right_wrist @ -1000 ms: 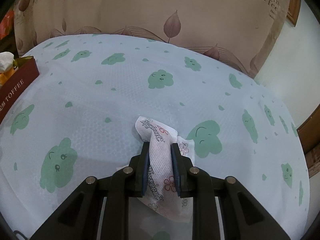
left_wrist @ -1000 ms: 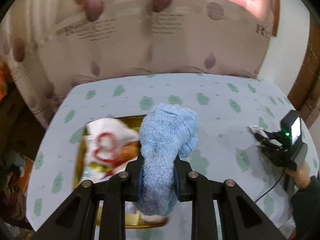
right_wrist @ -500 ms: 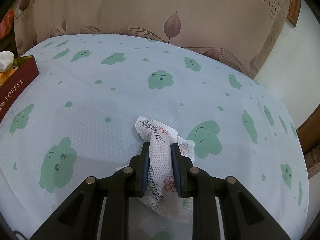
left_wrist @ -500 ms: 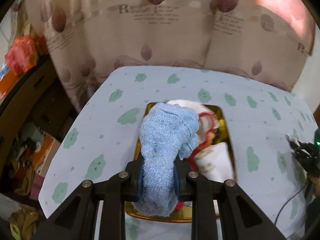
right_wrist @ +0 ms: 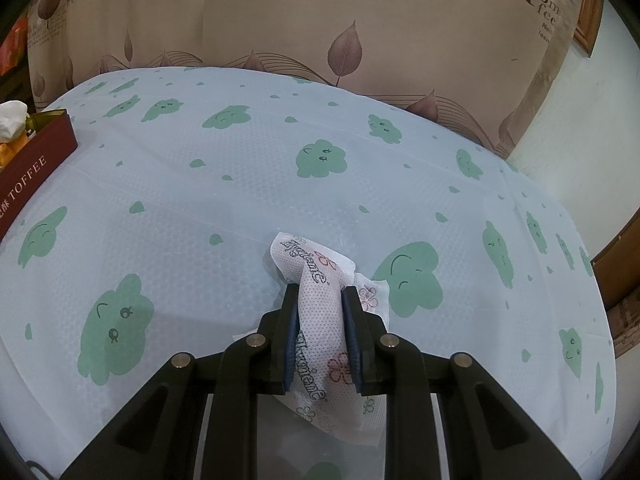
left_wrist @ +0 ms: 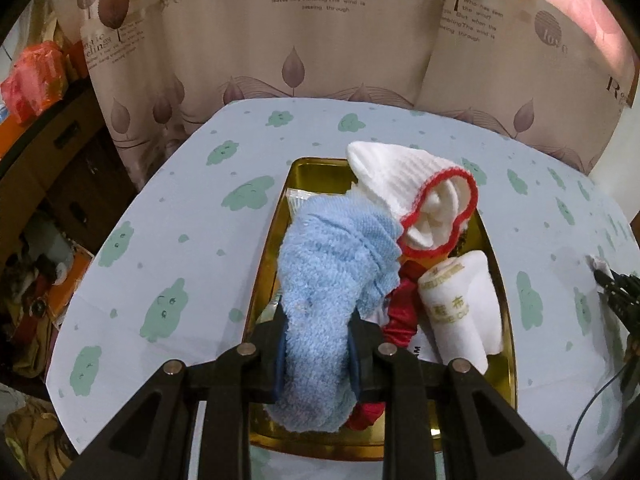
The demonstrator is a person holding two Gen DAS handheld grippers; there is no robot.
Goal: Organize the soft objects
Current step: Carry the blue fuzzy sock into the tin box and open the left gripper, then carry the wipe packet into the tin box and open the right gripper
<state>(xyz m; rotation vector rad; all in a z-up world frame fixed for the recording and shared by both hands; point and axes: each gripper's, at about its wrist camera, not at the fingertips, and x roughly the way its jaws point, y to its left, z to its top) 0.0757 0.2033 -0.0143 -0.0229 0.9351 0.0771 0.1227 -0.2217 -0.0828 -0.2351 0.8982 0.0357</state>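
Since a second ago the left gripper [left_wrist: 318, 344] has swung across and down, so the gold tin [left_wrist: 505, 322] that sat off to its left now lies straight under it and fills more of the left wrist view. Its jaws have just been opening a little, yet the pads press the blue towel [left_wrist: 332, 280] between them, and the towel hangs over the tin's left half, its lower end drooping past the near rim. Inside the tin, just right of the towel, lies a white sock with red trim [left_wrist: 416, 200], bunched up and leaning over the far end; below it a red cloth [left_wrist: 400, 312] shows between the towel and a rolled white cloth [left_wrist: 460, 308] with printed lettering, which rests along the right wall. Under them something flat and pale lines the bottom, too hidden to name. The right gripper [right_wrist: 320, 300] has not moved: its jaws are almost closed, clamped on a white tissue packet [right_wrist: 320, 320] printed with red flowers and dark script, whose far end touches the tablecloth [right_wrist: 240, 200], pale blue with green clouds. At the left edge of the right wrist view the tin's dark red outer wall reads TOFFEE, well apart from the packet. Behind the table hangs a beige curtain [left_wrist: 320, 40] with leaf prints.
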